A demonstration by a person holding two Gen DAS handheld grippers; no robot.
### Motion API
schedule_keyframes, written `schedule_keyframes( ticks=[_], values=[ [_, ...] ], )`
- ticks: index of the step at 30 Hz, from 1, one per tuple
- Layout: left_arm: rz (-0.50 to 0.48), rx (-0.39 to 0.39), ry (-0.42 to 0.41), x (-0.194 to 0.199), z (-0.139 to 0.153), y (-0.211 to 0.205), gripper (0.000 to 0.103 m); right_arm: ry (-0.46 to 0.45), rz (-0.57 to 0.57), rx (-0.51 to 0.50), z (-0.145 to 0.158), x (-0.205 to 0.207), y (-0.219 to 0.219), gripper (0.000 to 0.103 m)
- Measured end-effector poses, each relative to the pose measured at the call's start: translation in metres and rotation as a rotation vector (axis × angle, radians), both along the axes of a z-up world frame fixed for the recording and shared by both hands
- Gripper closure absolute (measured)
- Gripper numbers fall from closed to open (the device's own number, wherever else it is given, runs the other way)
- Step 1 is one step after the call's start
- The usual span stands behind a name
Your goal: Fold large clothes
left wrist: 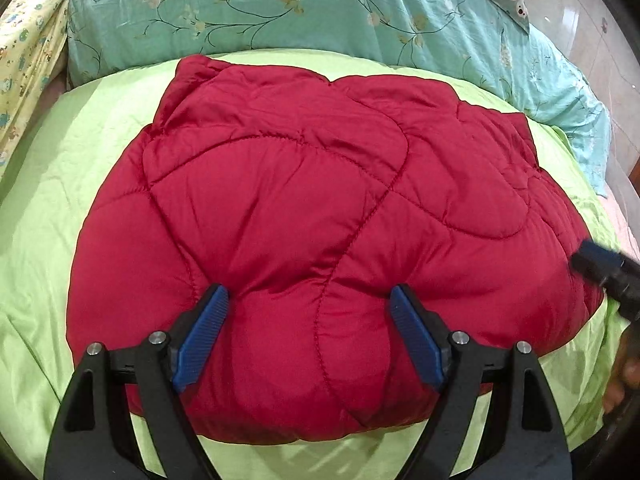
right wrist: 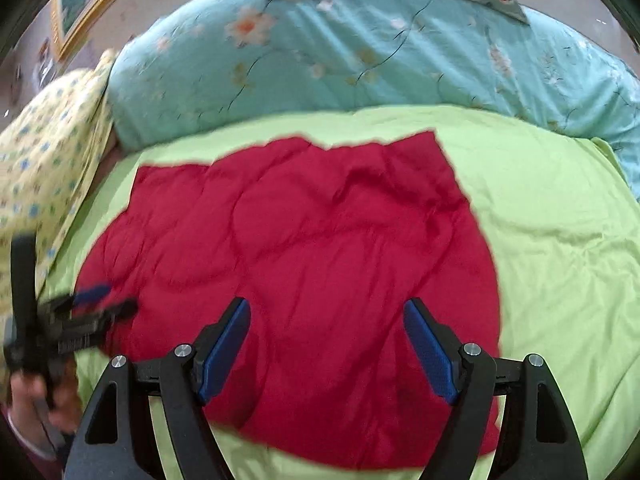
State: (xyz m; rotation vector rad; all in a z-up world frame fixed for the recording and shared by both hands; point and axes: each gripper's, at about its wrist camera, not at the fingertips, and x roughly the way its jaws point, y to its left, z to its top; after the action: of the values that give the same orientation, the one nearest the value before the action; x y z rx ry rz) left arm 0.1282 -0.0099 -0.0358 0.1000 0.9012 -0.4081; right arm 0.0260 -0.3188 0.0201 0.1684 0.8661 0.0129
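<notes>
spreading across most of the bed is a lime green sheet (left wrist: 48, 184), smooth w/ a slight sheen and soft creases, and behind it a teal floral duvet (left wrist: 248, 4) bunched along the far side, plus a yellow printed cloth (left wrist: 28, 52) off to the left. the task's thing, a red quilted garment (left wrist: 304, 208), sits in the middle of the green sheet, already folded into a fat rounded bundle; it's puffy, satiny, w/ curved stitch lines making pillowy panels. left gripper (left wrist: 308, 300) is right over the near edge of the bundle, jaws wide, blue ribbed pads (left wrist: 200, 336) either side of a bulge but not pinching anything. right gripper (right wrist: 326, 316) hovers above the near right part of the red fabric, jaws wide too, nothing held; that view is blurred so prob. moving. risk, imo: the filling is springy and the shell slick, so the fold could puff back open or slide apart once nobody's pressing it. also a wide jaw closing on such a thick bulge may catch only the top layer and drag it off the stack, undoing the fold. the slippery sheet underneath could let the whole bundle skate if pushed from one side only.
</notes>
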Motion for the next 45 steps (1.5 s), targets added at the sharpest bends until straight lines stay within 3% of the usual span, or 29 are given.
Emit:
schedule_keyframes(
  ticks=[3,6,12,19,23,28,34,45],
  values=[
    [-0.006,0.009,-0.004,-0.001,-0.001,-0.002,0.018,0.066,-0.018,0.011,-0.029,0.007,-0.001,0.023],
    [-0.004,0.028,-0.019,-0.002,-0.003,-0.004,0.017,0.058,-0.036,0.015,-0.045,0.014,-0.006,0.020],
    [0.020,0.012,-0.038,-0.009,0.008,-0.001,0.018,0.057,-0.055,-0.010,-0.047,0.015,-0.001,0.020],
    [0.123,0.006,-0.088,-0.022,0.023,0.027,0.018,0.040,-0.056,-0.019,-0.049,0.012,0.003,0.020],
    [0.144,0.006,-0.036,-0.007,0.007,0.036,0.018,0.039,-0.055,-0.014,-0.050,0.012,0.002,0.020],
    [0.137,0.073,-0.055,-0.006,-0.005,0.024,0.016,0.040,-0.056,-0.009,-0.050,0.011,0.002,0.020],
    [0.145,0.067,-0.043,-0.003,-0.012,0.026,0.013,0.044,-0.057,-0.011,-0.047,0.009,0.002,0.020],
    [0.145,0.063,-0.040,-0.004,-0.010,0.027,0.013,0.048,-0.067,-0.238,-0.017,-0.008,0.032,0.020]
  ],
)
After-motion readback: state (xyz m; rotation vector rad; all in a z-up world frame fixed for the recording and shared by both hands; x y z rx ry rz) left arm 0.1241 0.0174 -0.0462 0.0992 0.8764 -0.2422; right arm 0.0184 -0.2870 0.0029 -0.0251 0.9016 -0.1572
